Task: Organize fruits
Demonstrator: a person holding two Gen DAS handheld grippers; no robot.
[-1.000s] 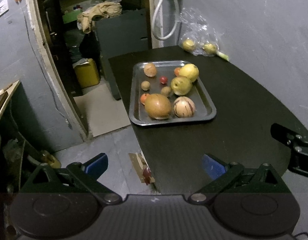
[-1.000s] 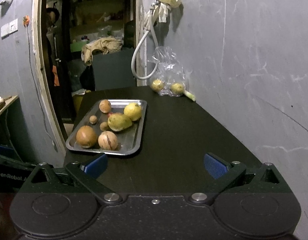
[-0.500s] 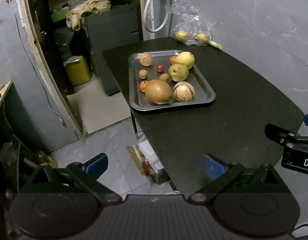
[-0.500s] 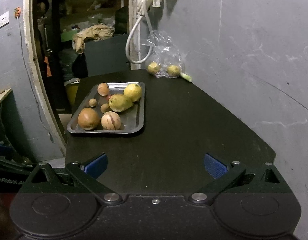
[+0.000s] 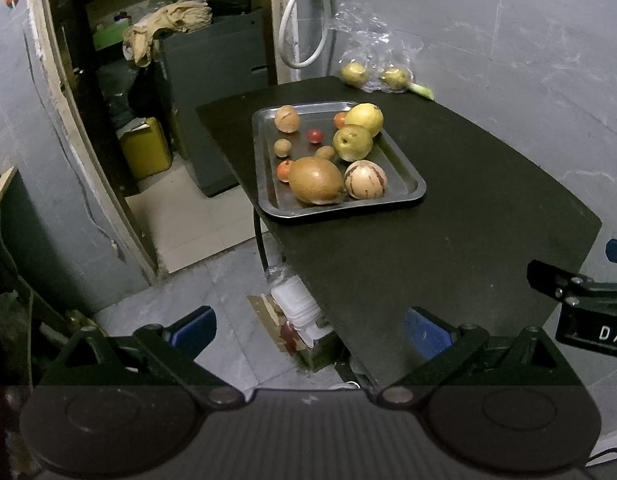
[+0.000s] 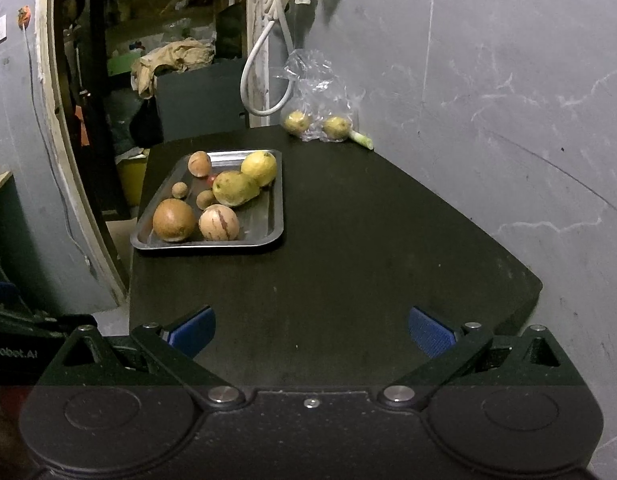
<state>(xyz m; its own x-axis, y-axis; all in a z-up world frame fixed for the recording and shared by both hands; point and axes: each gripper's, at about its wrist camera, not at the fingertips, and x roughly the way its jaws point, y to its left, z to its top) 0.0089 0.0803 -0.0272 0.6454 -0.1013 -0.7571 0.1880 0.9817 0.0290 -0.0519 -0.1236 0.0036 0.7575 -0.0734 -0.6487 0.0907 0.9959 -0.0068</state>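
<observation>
- Both the left gripper and the right gripper hold their jaws wide apart and empty, well back from the fruit.
- The fruit sits crowded in a metal tray at the surface's left edge.
- Round fruit could roll, and a nudge could push the tray off that edge.

White letters "DA" stand on a black plate on the right gripper, cut off by the left wrist view's edge; pale lettering "Robot.AI", its start cut off, stands on the left gripper body at the right wrist view's left edge; nothing else is legible.
</observation>
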